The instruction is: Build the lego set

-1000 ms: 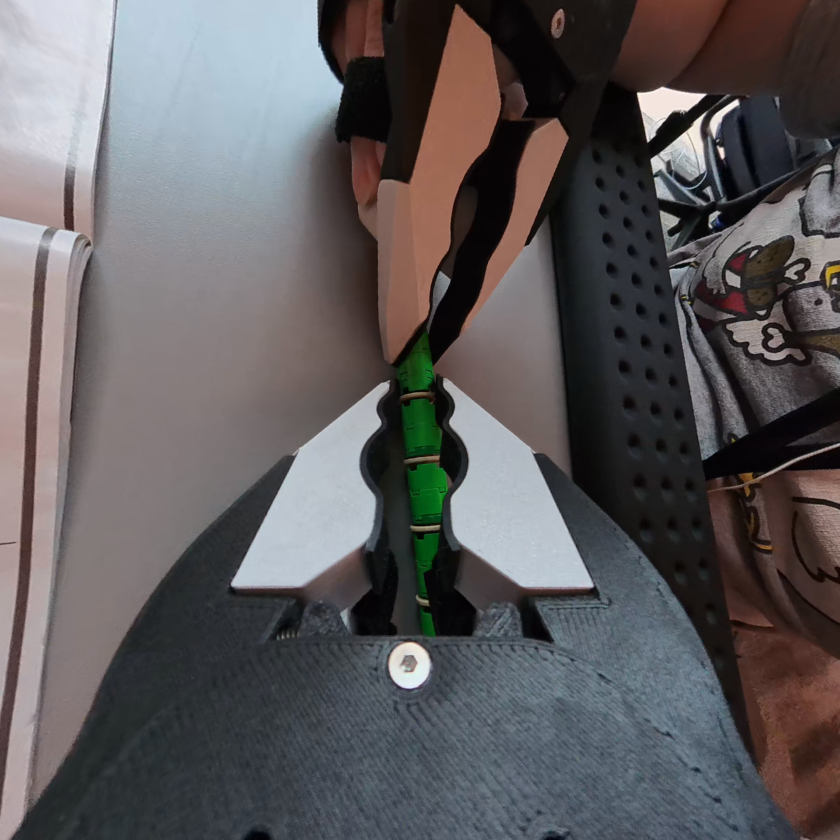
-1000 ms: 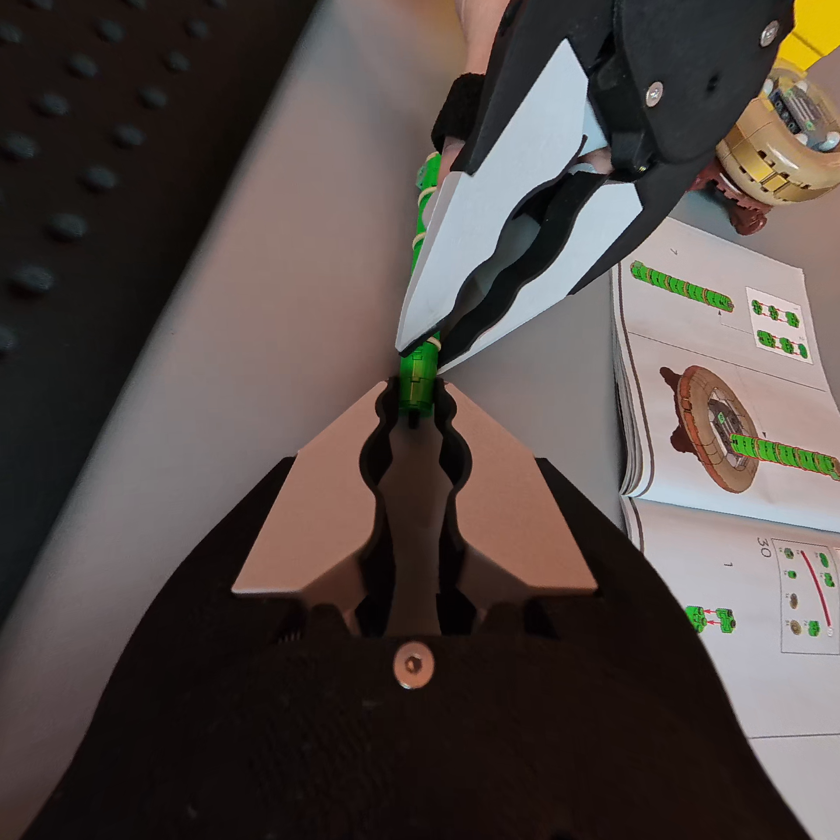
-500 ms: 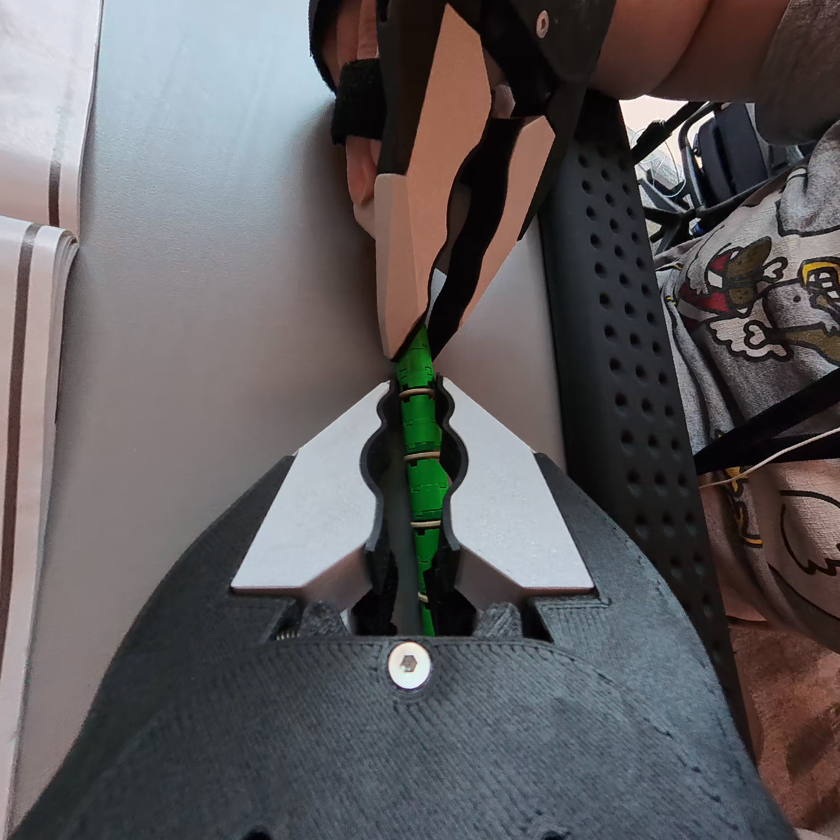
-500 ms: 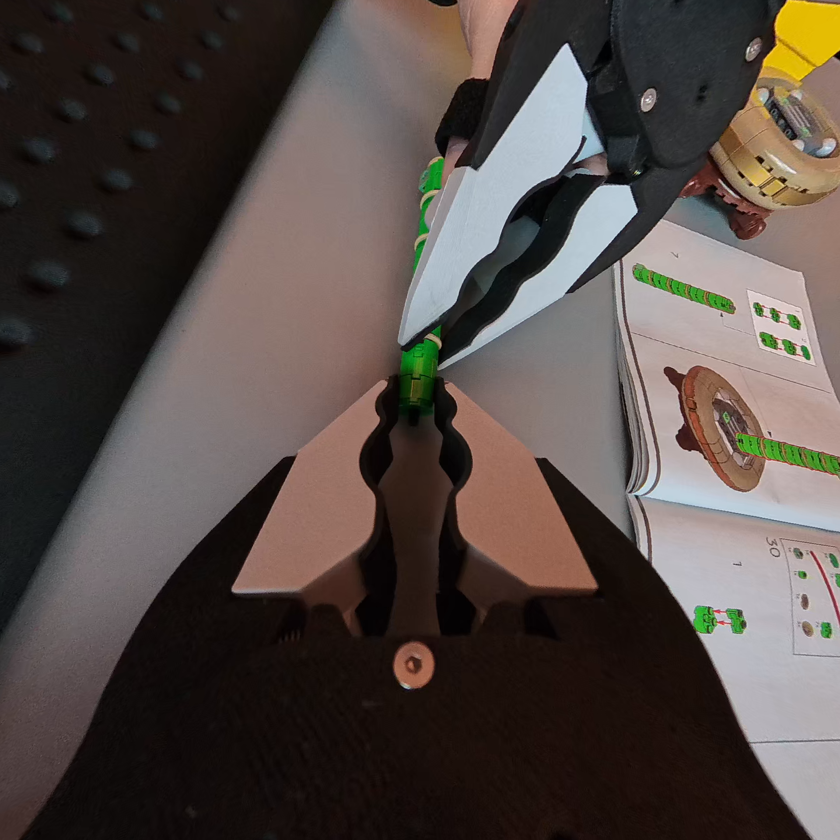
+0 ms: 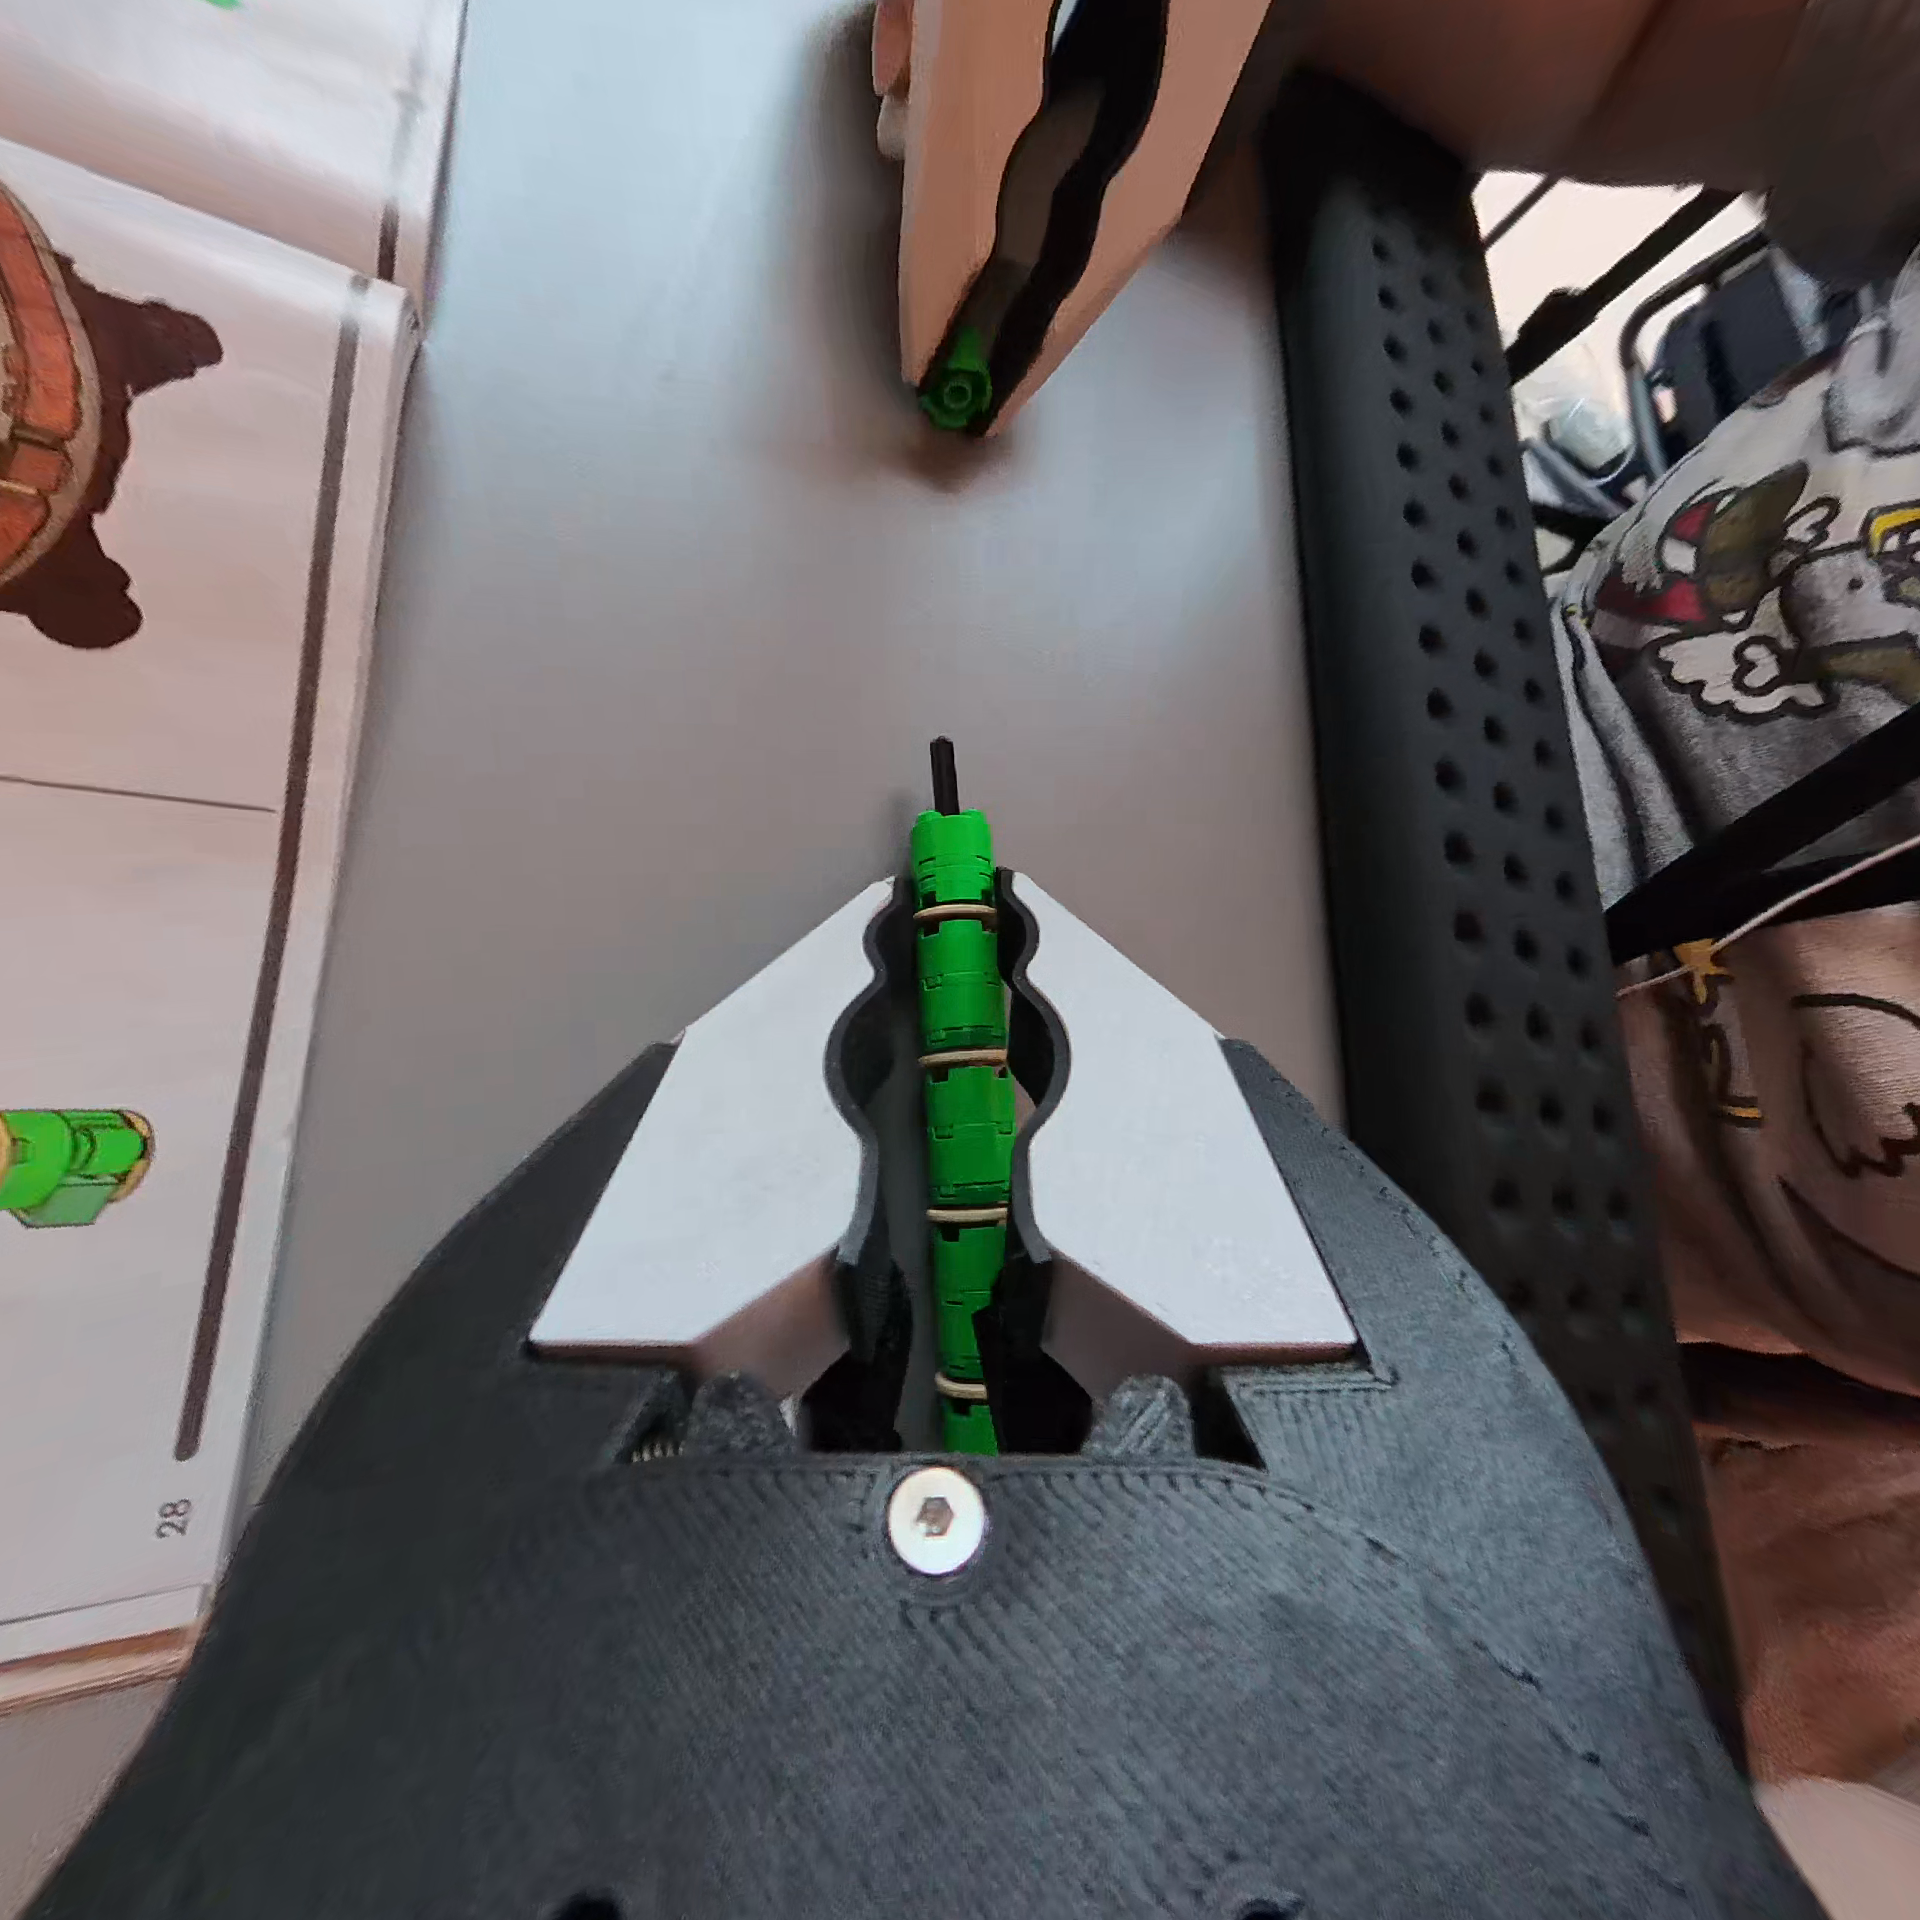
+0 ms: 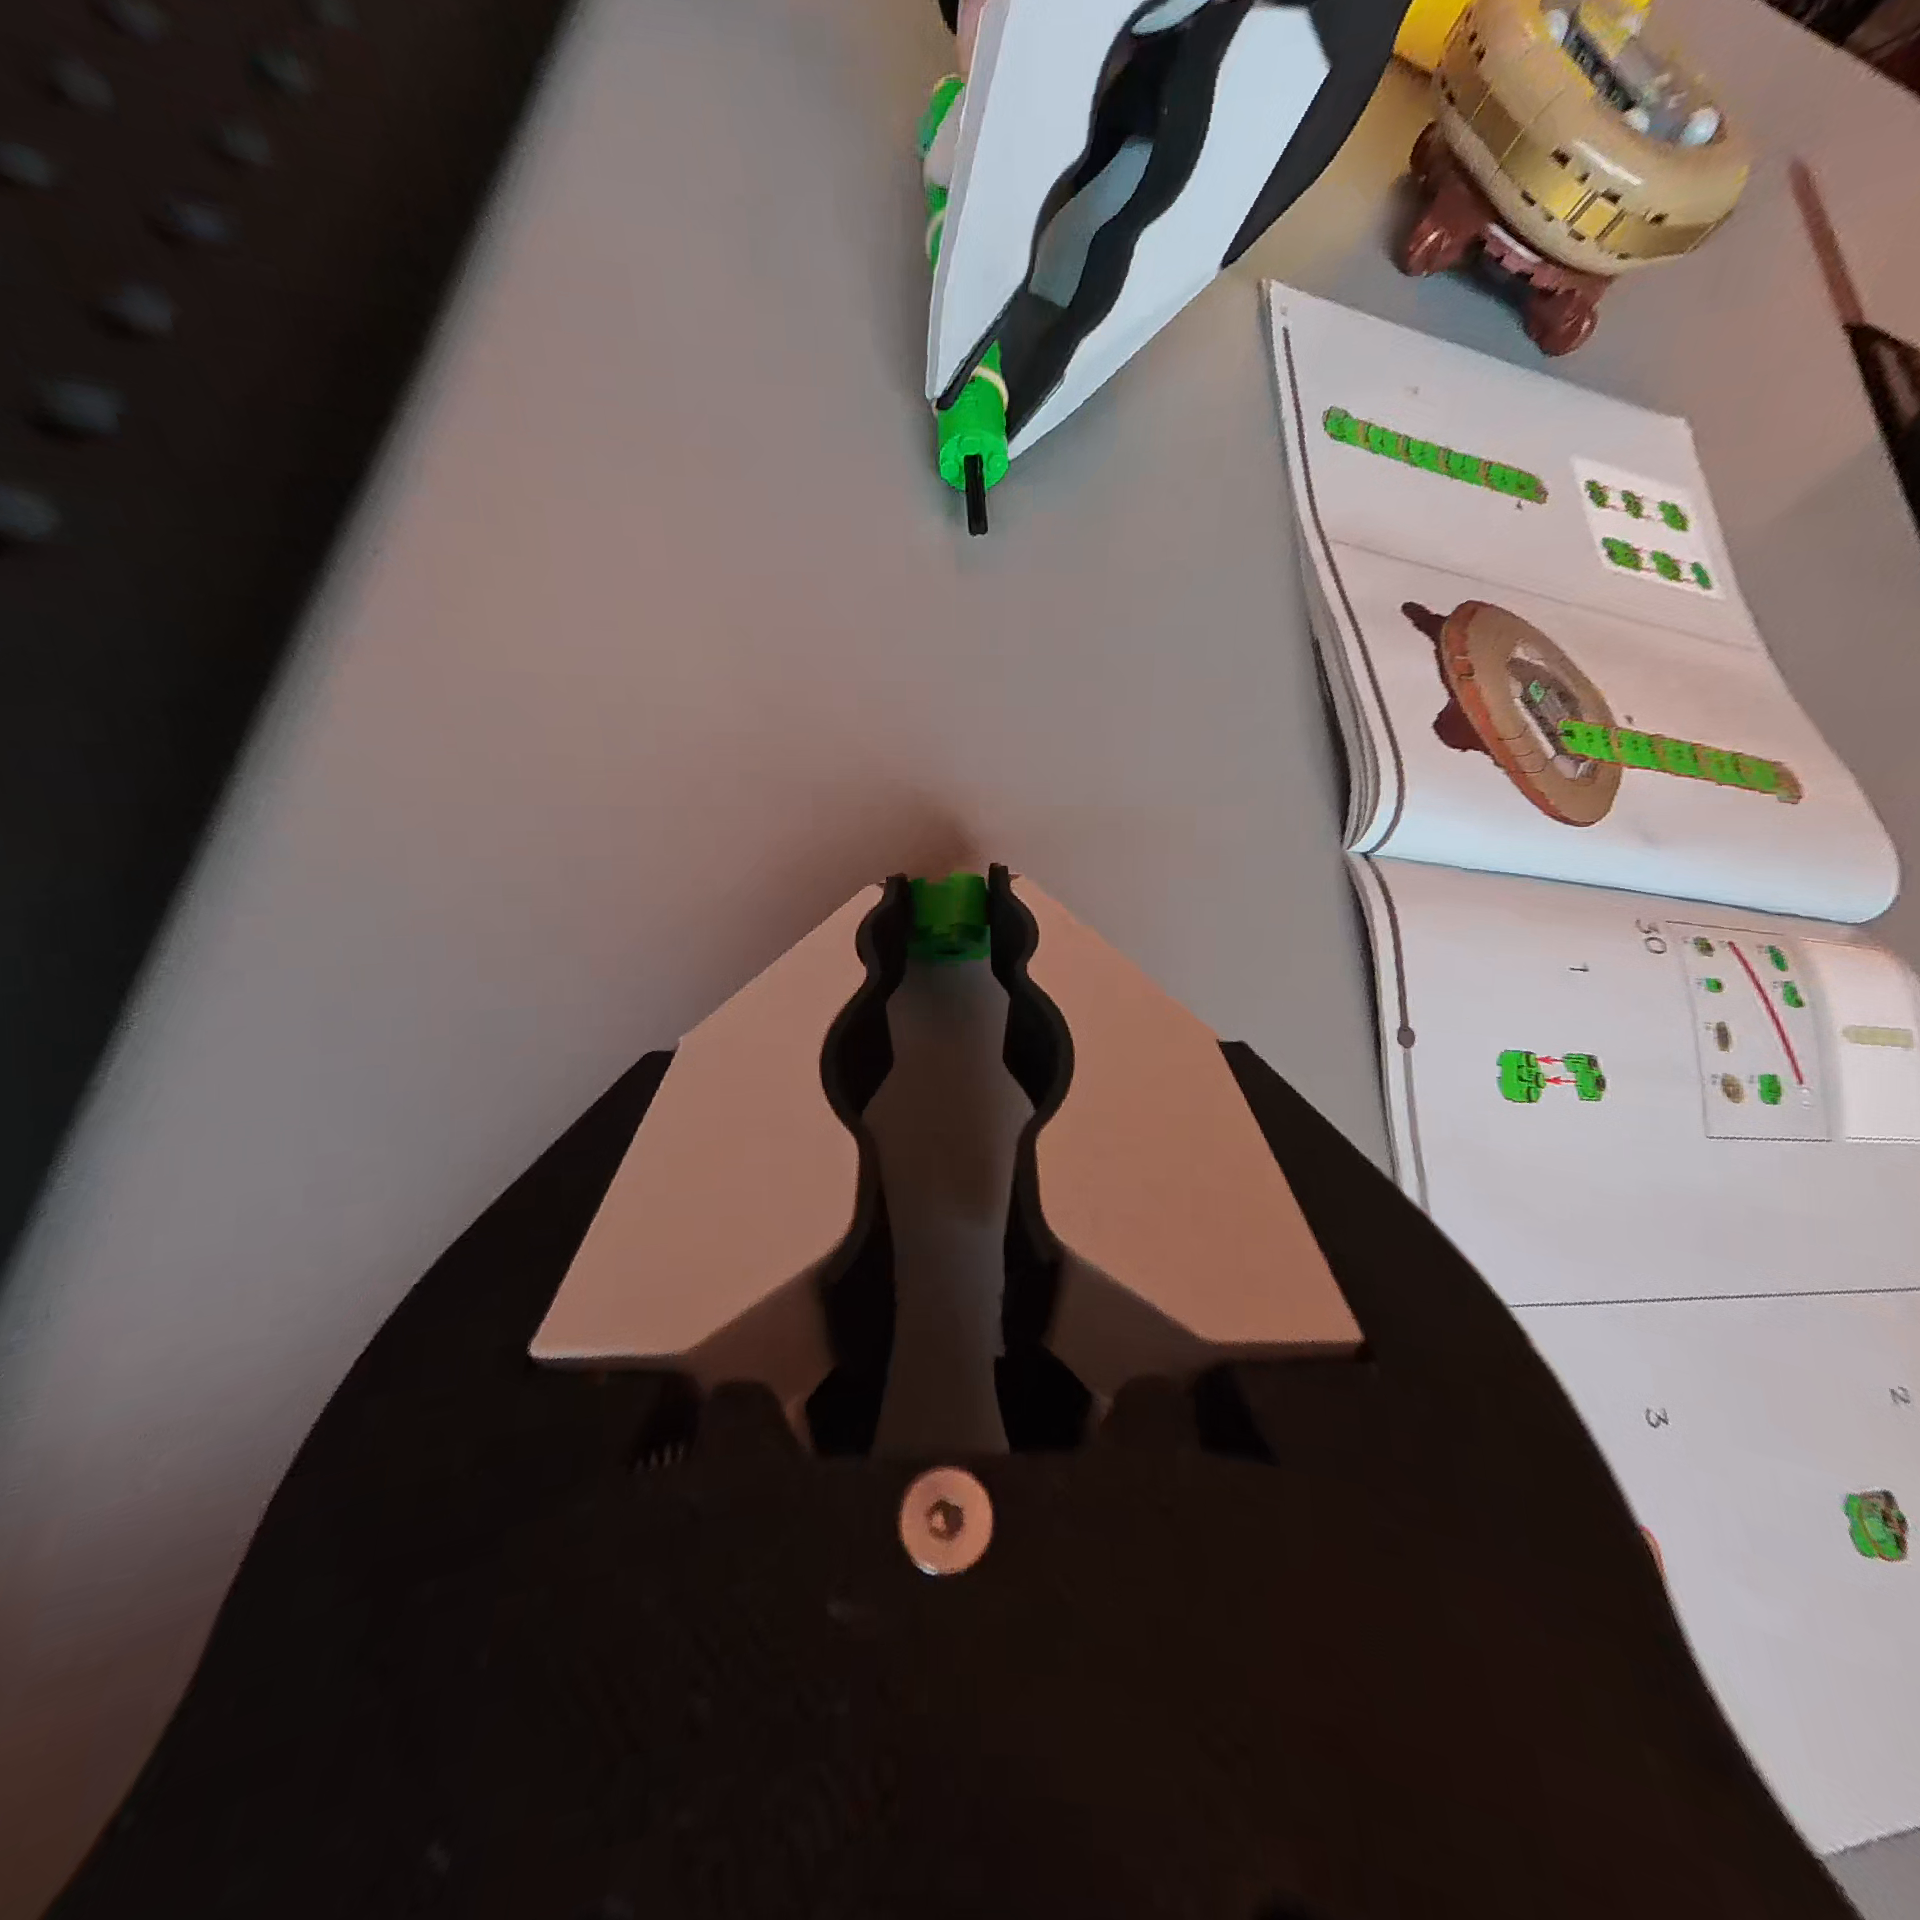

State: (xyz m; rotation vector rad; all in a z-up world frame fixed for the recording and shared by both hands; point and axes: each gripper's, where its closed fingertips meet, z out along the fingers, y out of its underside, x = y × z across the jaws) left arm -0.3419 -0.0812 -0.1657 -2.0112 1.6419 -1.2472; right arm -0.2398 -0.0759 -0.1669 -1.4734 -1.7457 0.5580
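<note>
The left gripper (image 5: 948, 883) has its fingers pinching a long green stalk (image 5: 961, 1091) of stacked round bricks ringed with thin tan bands, which runs back between the fingers into the body; a thin black rod (image 5: 942, 771) pokes out of the stalk's front end. The right gripper (image 6: 943, 883) has its fingers pinching one small green round brick (image 6: 943, 914) right at the tips, held just above the grey surface (image 6: 623, 675) and well apart from the stalk. Going by the open booklet (image 6: 1558, 675) lying on the surface to the side, the brick probably has to slide onto that rod, and that is where trouble could come. The brick is gripped only by the very tips, so a slight twist or an off-centre push against the rod could pop it out and send it rolling. The rod is slim and the brick's hole is small, so any tilt between the two grippers would make the brick jam or skid off the tip. Pushing hard along the stalk could also shove it backward through the left fingers, or split its stacked segments. The gold and brown round base (image 6: 1558, 156) stands beyond the booklet, clear of all this.
</note>
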